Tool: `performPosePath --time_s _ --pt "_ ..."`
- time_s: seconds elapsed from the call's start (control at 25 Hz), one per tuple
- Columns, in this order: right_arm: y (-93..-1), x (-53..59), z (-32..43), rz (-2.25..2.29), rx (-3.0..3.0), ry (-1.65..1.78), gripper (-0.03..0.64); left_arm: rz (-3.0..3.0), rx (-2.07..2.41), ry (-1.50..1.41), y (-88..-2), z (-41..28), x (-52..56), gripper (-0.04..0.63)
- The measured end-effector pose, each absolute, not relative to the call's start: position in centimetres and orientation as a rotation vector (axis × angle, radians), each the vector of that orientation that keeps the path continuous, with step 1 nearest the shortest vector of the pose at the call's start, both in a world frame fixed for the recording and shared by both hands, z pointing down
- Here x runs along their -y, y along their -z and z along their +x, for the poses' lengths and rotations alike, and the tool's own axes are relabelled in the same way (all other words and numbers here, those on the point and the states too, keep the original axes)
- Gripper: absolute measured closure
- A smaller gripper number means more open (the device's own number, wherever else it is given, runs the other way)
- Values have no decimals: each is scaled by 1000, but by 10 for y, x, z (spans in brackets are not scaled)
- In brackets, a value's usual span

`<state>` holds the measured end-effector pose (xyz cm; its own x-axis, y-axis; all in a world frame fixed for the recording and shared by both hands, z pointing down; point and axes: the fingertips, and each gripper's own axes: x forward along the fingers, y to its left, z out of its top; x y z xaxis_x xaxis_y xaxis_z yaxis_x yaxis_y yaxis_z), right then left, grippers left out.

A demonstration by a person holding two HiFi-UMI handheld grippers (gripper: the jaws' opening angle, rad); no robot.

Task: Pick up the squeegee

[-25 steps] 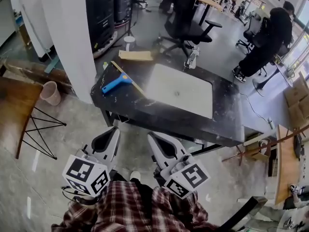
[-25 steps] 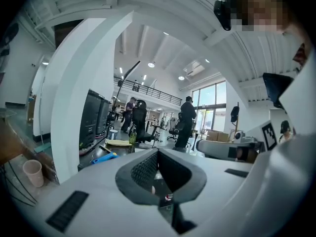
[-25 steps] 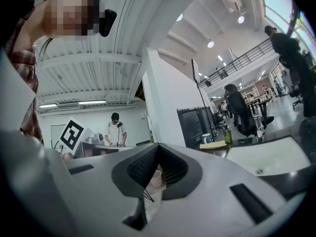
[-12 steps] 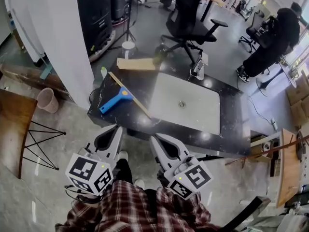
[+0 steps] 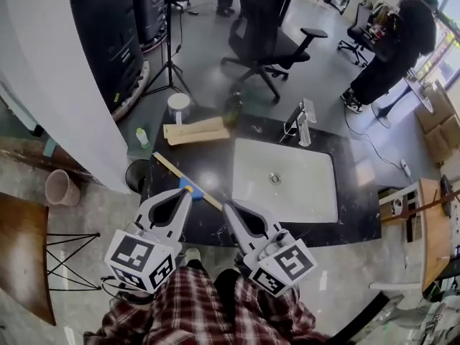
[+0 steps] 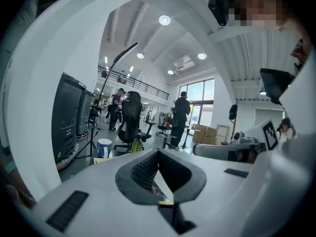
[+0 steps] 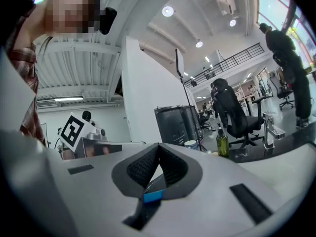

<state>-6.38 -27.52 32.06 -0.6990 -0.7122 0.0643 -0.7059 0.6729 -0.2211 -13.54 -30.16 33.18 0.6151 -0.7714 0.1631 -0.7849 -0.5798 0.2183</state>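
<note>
you are closing on the tabletop [image 5: 208,165]. over the last second it is sliding from the upper part of the head view toward the frame centre, and both grippers are now overlapping its near edge.

the squeegee [image 5: 180,175] is lying flat at the tabletop's left end, left of the white basin [image 5: 287,185]. its blade [image 5: 164,162] is running diagonally. its blue handle [image 5: 192,189] is sitting just beyond the tip of the left gripper [image 5: 187,191] and is partly hidden by it.

the left gripper is carrying its jaws pressed together, holding nothing. the right gripper [image 5: 228,208] is showing the same, with jaws meeting at the tips.

judgement: the approach is nearing its end, and no grasp is under way. you are needing to part the jaws before taking the handle.
</note>
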Motion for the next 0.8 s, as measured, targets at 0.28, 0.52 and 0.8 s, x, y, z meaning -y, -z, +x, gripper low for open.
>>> performPosePath --time_s 0.28,0.52,0.8 --pt "-339 303 -62 -1302 -2832 458 604 2585 1138 -86 -345 -132 333 584" --pt "-334 318 -50 -1278 -2831 462 604 2555 1145 -65 -341 -129 341 583" --pt "-330 325 -43 -1220 -2844 456 604 2550 1184 -15 -327 -128 345 581"
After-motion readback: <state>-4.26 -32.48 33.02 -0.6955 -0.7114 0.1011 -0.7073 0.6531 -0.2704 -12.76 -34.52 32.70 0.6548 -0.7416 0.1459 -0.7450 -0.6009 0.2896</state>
